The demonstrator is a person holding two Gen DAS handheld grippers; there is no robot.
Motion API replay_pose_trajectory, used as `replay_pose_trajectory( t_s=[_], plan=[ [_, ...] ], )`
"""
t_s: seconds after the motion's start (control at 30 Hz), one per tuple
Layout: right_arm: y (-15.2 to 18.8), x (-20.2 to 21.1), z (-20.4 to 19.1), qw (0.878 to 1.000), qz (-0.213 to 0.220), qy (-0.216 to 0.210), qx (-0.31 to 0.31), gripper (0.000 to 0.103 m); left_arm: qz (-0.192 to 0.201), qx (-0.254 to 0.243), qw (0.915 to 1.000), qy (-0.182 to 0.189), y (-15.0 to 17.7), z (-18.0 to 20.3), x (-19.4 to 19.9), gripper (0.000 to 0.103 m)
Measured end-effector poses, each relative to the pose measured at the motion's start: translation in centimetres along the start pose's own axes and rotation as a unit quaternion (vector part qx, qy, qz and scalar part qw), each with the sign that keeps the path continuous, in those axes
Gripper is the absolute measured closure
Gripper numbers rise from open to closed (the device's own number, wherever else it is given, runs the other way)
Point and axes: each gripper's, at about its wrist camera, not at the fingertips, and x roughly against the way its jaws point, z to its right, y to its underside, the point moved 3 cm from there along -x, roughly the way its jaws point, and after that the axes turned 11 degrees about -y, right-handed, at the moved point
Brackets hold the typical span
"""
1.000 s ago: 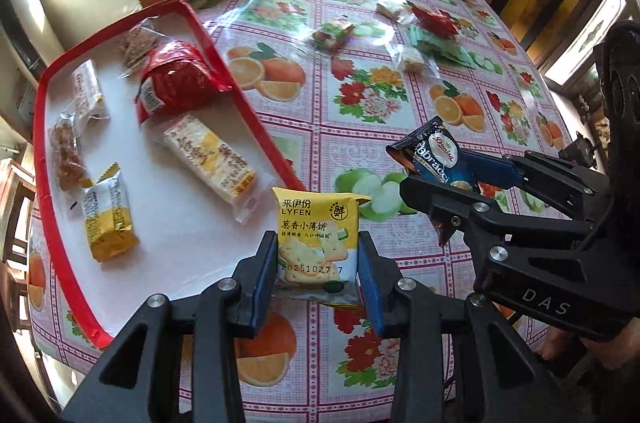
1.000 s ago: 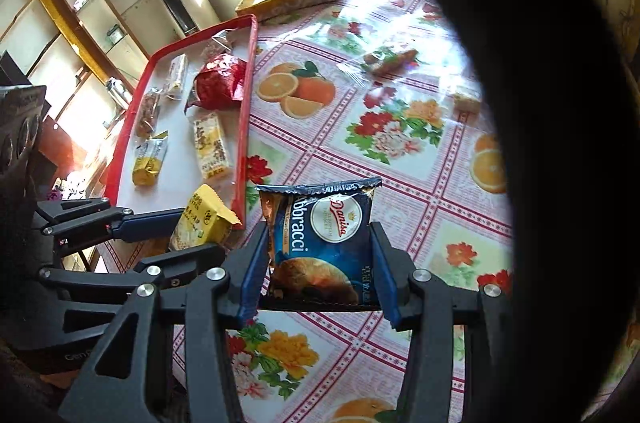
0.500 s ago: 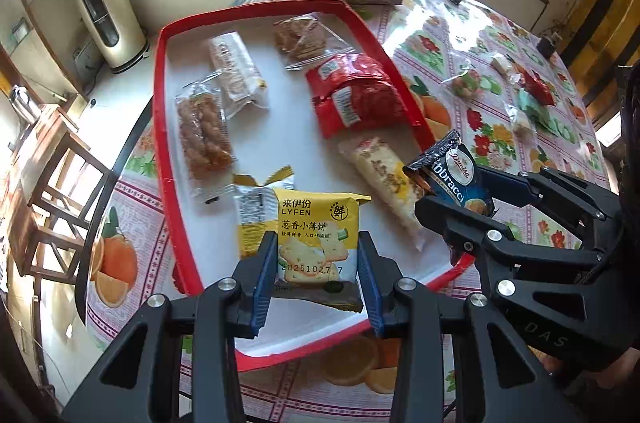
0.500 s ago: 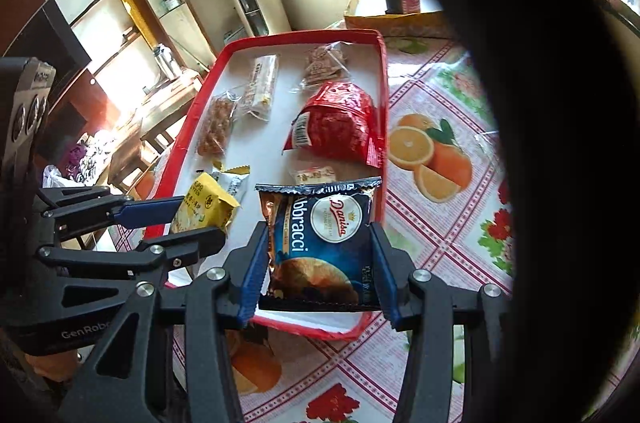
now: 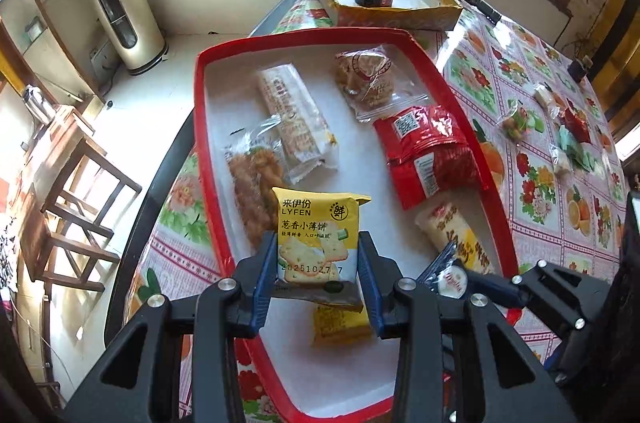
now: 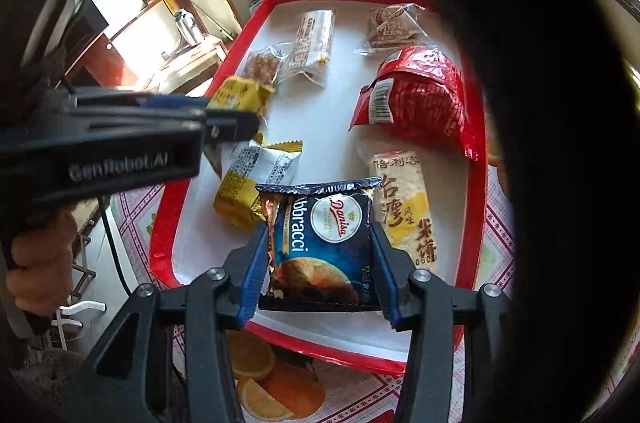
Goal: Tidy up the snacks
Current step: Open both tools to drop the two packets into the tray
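Over the floral-cloth bench (image 5: pixel 532 151), both packets have been swung above the red-rimmed white plastic tray (image 5: pixel 200 127) now: the yellow foil cracker packet (image 5: pixel 316 239) is being pinched by the left hand-held gripper (image 5: pixel 318 263), the dark-blue foil biscuit packet (image 6: pixel 324 243) by the right hand-held gripper (image 6: pixel 320 263), so drop-off's probably next.

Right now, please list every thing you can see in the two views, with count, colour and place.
Tray: 1, red rim, white floor, on table.
Snack packs lying in tray: 7; red pack, two clear packs of brown snacks, long pale pack, rice cracker pack, two yellow packs.
Cardboard box: 1, yellow, behind tray, dark can inside.
Loose snacks: several, mixed colours, on floral tablecloth right of tray.
Flashlight: 1, black, far table edge.
Yellow cracker pack: 1, held above tray.
Blue Danisa pack: 1, held above tray.
Left gripper: black and blue, shut on cracker pack.
Right gripper: same colours, shut on Danisa pack.
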Motion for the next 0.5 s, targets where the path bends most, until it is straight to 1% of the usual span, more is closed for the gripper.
replay_pose_trajectory(
  t_s=[0.03, 0.1, 0.23, 0.4, 0.5],
  plan=[
    [-0.1, -0.3, 0.2, 1.0, -0.002, 0.002, -0.001, 0.053, -0.003, -0.004, 1.0, 0.008, -0.4, 0.3, -0.2, 0.065],
    [-0.3, -0.9, 0.5, 1.0, -0.003, 0.002, -0.006, 0.053, -0.007, -0.007, 0.9999, 0.012, -1.3, 1.0, -0.8, 0.065],
    [-0.8, -1.5, 0.9, 1.0, 0.001, 0.009, -0.006, 0.053, -0.036, 0.001, 0.9988, 0.032, -2.6, 1.4, -2.8, 0.065],
    [-1.4, -1.8, 1.0, 1.0, 0.01, 0.013, -0.003, 0.053, -0.036, -0.007, 0.9991, 0.021, -3.6, 2.1, -3.4, 0.063],
    [-1.8, -2.1, 0.9, 1.0, 0.013, 0.013, 0.003, 0.051, -0.039, -0.002, 0.9991, 0.018, -3.9, 2.0, -3.7, 0.062]
  ],
)
